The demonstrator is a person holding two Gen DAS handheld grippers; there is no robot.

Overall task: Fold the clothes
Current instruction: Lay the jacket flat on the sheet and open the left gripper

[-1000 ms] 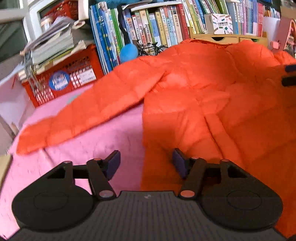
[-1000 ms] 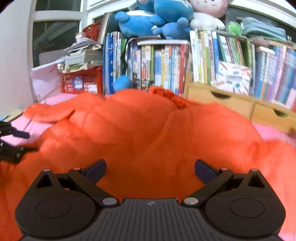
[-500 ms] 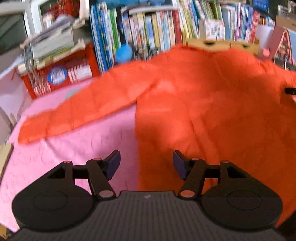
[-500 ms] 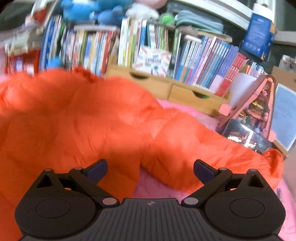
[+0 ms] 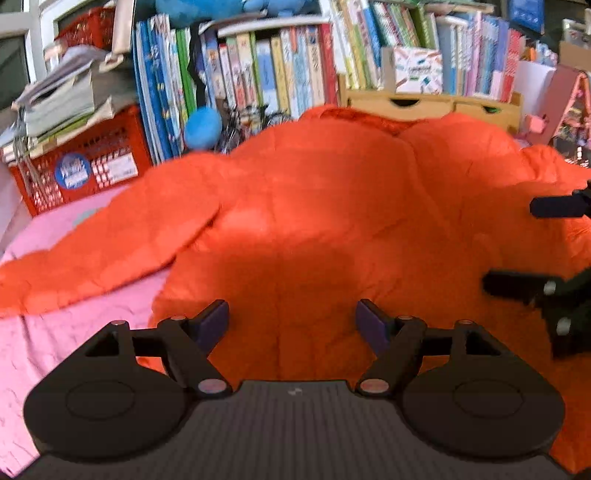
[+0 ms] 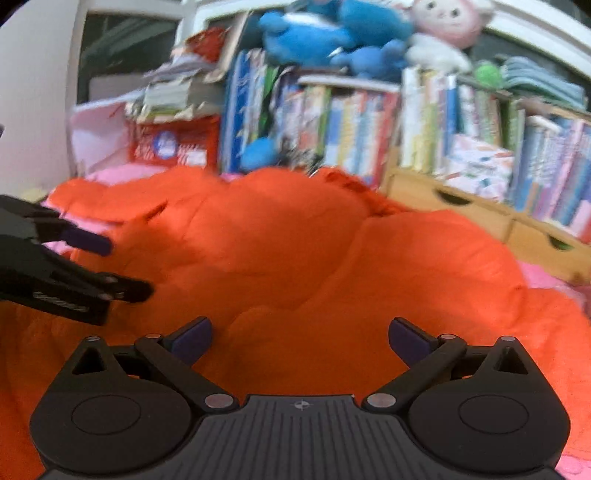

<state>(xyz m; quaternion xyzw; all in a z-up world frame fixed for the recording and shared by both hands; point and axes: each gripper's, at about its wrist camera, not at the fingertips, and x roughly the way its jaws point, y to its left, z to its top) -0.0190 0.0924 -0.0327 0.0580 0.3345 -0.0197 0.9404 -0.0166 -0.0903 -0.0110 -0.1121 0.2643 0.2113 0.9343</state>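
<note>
A bright orange quilted jacket [image 5: 332,229] fills the middle of both views, its stitching forming faint puffed panels. Under it, at the lower left of the left wrist view, lies a pale pink bedcover [image 5: 55,332]. At the left edge stands a red lattice crate [image 5: 81,166] with a round blue sticker. Along the top runs a multicoloured row of books [image 5: 280,70], mostly blue, green and red spines. At the top of the right wrist view sit blue plush toys [image 6: 314,33] and a pink-and-white one [image 6: 443,29]. Both grippers are black with purple fingertip pads [image 6: 192,339].
</note>
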